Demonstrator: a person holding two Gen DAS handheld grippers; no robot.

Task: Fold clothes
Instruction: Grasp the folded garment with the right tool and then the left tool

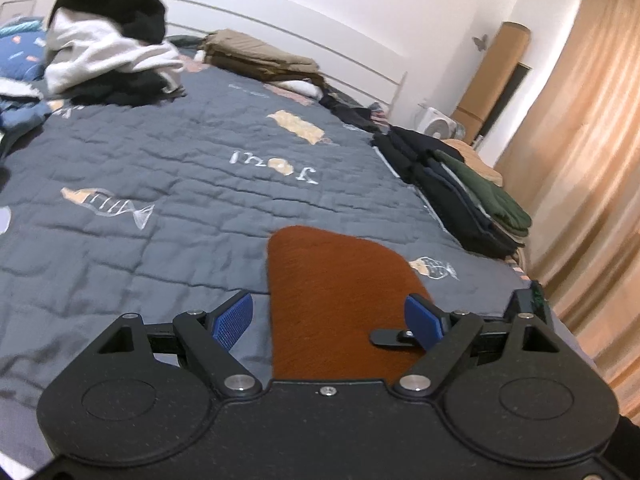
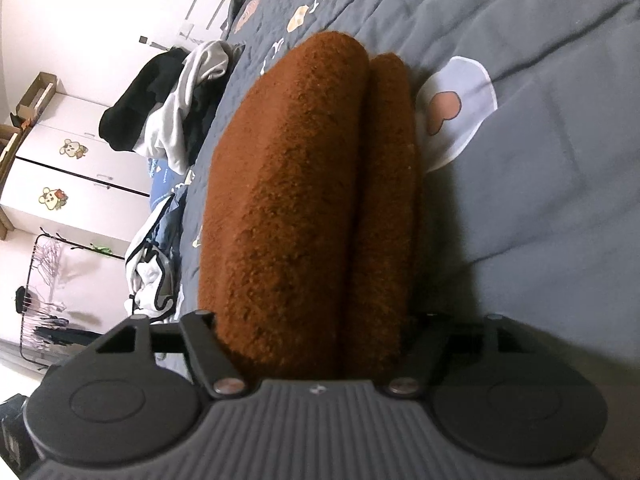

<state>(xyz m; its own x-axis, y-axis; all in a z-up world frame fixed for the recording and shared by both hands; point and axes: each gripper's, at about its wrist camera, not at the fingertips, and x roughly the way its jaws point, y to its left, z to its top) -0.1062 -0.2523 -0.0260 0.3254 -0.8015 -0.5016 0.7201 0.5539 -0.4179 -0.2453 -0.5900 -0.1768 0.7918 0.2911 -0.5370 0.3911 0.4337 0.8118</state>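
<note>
Left gripper (image 1: 330,320): spread wide above rust-brown fuzzy folded garment (image 1: 336,300).
Right gripper (image 2: 316,344): fingertips hidden; grip undeterminable.
Garment: on grey quilted bedspread (image 1: 160,168).

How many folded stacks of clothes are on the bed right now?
2. A tan stack by the headboard, and a dark stack topped with green along the curtain-side edge. Others may sit outside the view.

dim indoor light | soft blur | fisheye-bent, dark-vignetted edges

White walls (image 1: 360,8), tan curtains (image 1: 592,140), white wardrobe (image 2: 60,168)
</note>
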